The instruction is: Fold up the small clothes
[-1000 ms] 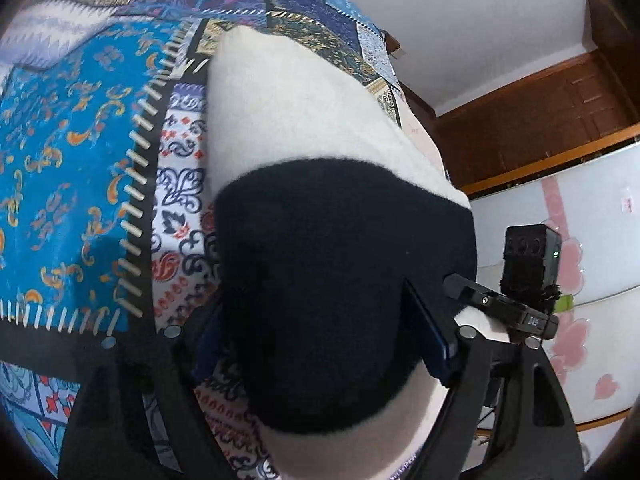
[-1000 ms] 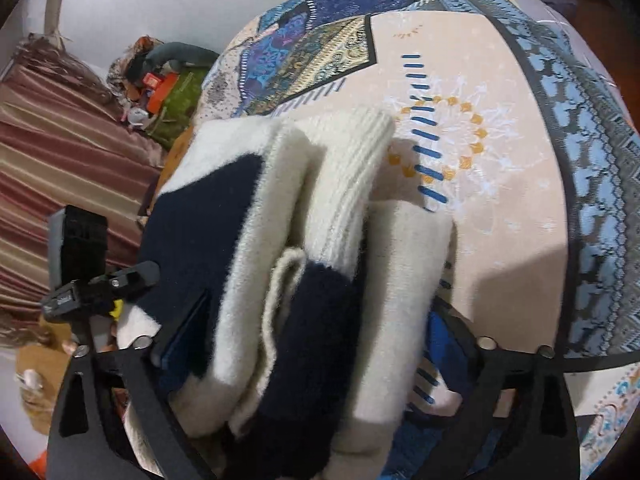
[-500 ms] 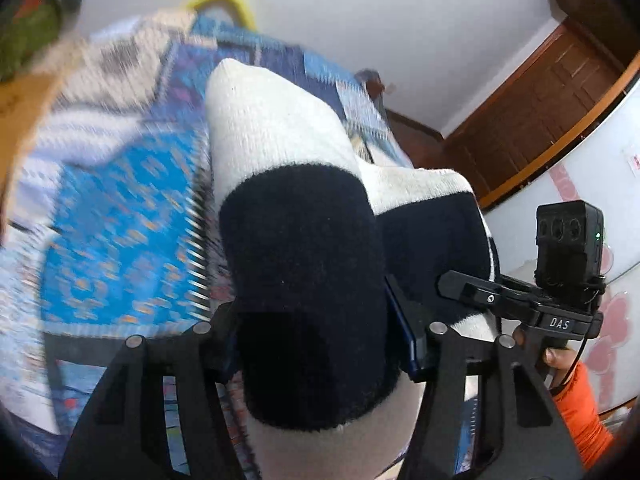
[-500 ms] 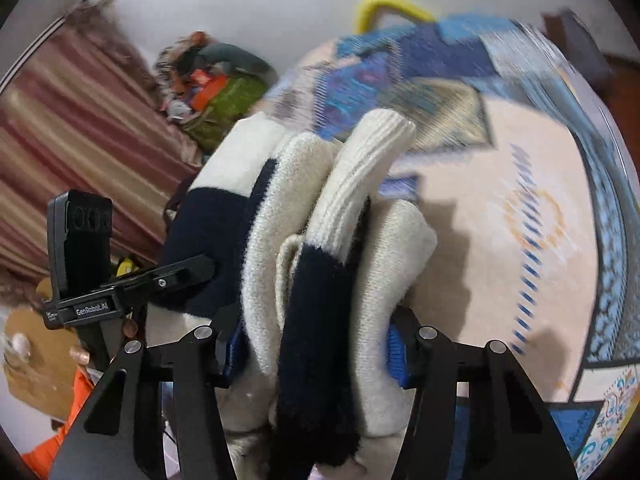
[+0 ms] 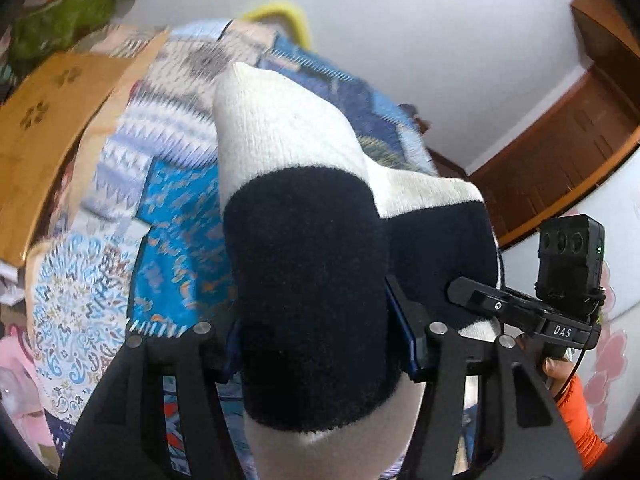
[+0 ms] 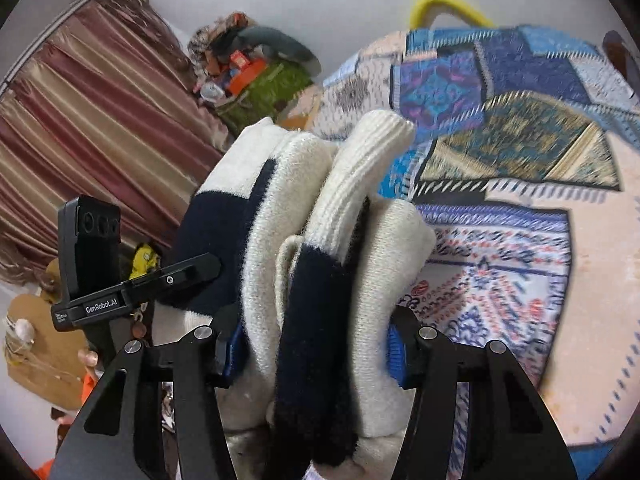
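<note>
A folded cream and navy knitted garment (image 5: pixel 288 152) hangs in the air above the patchwork bedspread (image 5: pixel 180 208), held from both ends. My left gripper (image 5: pixel 316 340) is shut on its navy band, blue pads pressing both sides. In the right wrist view my right gripper (image 6: pixel 316 344) is shut on the bunched layers of the same garment (image 6: pixel 280 200), with a ribbed cream cuff sticking up. Each view shows the other gripper's black camera block beside the bundle, the right one (image 5: pixel 568 264) and the left one (image 6: pixel 92 240). A hand in an orange sleeve (image 5: pixel 576 412) holds the right one.
The bedspread (image 6: pixel 520 240) stretches beyond and below the garment. A wooden board (image 5: pixel 40 128) lies at its left edge. A striped curtain (image 6: pixel 80 120) and a pile of clutter (image 6: pixel 256 76) stand by the white wall, dark wooden panelling (image 5: pixel 560 152) on the other side.
Both grippers narrowed onto the garment and raised it off the bedspread. Both views now take in more of the wall and the room.
</note>
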Demonstrator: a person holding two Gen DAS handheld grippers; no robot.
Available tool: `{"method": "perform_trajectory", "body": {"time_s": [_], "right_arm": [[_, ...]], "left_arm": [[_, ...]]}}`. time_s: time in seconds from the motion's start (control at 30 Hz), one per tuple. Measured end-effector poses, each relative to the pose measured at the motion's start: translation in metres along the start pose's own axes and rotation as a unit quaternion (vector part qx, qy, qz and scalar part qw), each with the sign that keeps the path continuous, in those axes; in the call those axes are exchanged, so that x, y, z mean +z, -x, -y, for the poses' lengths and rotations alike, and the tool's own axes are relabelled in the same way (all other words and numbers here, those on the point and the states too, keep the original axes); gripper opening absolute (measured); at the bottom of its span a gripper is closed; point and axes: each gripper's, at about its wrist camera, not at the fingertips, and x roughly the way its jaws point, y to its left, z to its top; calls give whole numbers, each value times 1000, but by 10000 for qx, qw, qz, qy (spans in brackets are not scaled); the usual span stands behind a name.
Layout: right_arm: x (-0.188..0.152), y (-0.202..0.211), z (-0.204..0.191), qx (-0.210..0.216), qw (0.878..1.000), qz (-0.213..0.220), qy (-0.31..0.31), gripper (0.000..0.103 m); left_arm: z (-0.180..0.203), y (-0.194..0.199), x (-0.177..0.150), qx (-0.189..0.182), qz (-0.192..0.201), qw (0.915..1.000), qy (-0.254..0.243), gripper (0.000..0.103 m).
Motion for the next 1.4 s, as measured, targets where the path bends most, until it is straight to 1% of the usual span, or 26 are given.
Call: {"method": "perform_trajectory", "body": {"time_s": [0.07, 0.13, 0.17, 0.2, 0.23, 0.3, 0.37, 0.4, 0.43, 0.47, 0.5, 0.57, 0.6, 0.63, 0.7, 0.77, 0.87, 0.97, 1.03, 1.13, 1.17, 1.2, 1.27, 1.3, 1.37, 1.4], "right_arm": [[-2, -26, 10, -136, 9998, -137, -16, 51], [-5, -42, 18, -282, 9993, -239, -42, 53], [-6, -46, 23, -356, 9991, -226, -28, 54], [-6, -48, 31, -351, 9993, -161, -24, 56], [-5, -48, 35, -315, 9994, -141, -34, 59], [-2, -46, 37, -362, 9993, -120, 64, 61], [-3, -43, 32, -442, 9987, -144, 223, 63], [-4, -39, 28, -524, 9979, -159, 342, 64], [-4, -36, 24, -578, 9974, -148, 416, 66], [-7, -31, 20, -652, 9966, -124, 495, 66], [-9, -26, 15, -767, 9951, -81, 617, 66], [-11, -15, 4, -1007, 9913, 40, 841, 66], [-10, -11, 1, -1082, 9898, 115, 923, 66], [-11, -1, -4, -1152, 9876, 246, 1033, 66], [-12, 19, -18, -1271, 9833, 488, 1207, 66], [-15, 37, -31, -1287, 9803, 693, 1331, 66], [-25, 71, -61, -1301, 9720, 1120, 1604, 66], [-38, 105, -96, -1298, 9591, 1586, 1953, 66], [-50, 127, -120, -1211, 9502, 1913, 2141, 66], [-69, 153, -148, -1043, 9384, 2346, 2315, 66], [-75, 160, -155, -1017, 9343, 2462, 2370, 66], [-85, 169, -165, -1012, 9272, 2638, 2458, 66], [-98, 178, -177, -1014, 9177, 2877, 2547, 67], [-106, 182, -183, -984, 9133, 2986, 2590, 69], [-120, 190, -193, -984, 9047, 3193, 2642, 73], [-127, 193, -198, -1009, 9002, 3279, 2682, 76]], "left_arm": [[-21, -23, -2, 64, -201, 9997, 147, 59], [-43, -49, -2, 157, -402, 9987, 286, 59], [-53, -60, -3, 188, -467, 9980, 376, 61], [-63, -66, -4, 90, -498, 9974, 506, 66], [-74, -70, -5, -105, -481, 9963, 702, 68], [-82, -69, -6, -270, -406, 9953, 839, 70], [-80, -64, -7, -166, -322, 9967, 730, 71], [-76, -59, -8, -20, -270, 9978, 598, 71], [-71, -54, -9, 137, -225, 9986, 466, 71], [-63, -46, -11, 435, -137, 9986, 252, 71], [-61, -45, -11, 618, -73, 9980, 110, 71], [-47, -31, -15, 999, 76, 9947, -232, 71], [-41, -24, -18, 1116, 147, 9930, -358, 71], [-34, -15, -22, 1198, 230, 9914, -475, 71], [-22, 3, -29, 1244, 399, 9894, -627, 71], [-4, 26, -39, 1271, 670, 9864, -794, 71], [29, 65, -55, 1299, 1196, 9780, -1110, 71], [62, 107, -72, 1204, 1709, 9691, -1312, 71], [82, 138, -87, 1154, 2057, 9615, -1412, 71], [107, 180, -108, 1061, 2611, 9471, -1533, 71], [117, 196, -119, 1014, 2819, 9406, -1595, 71], [124, 206, -125, 1014, 2969, 9353, -1638, 71], [135, 223, -141, 1041, 3251, 9240, -1721, 71], [141, 231, -150, 1075, 3397, 9176, -1761, 71], [148, 242, -164, 1103, 3583, 9100, -1770, 71], [150, 245, -168, 1103, 3634, 9081, -1767, 71]]}}
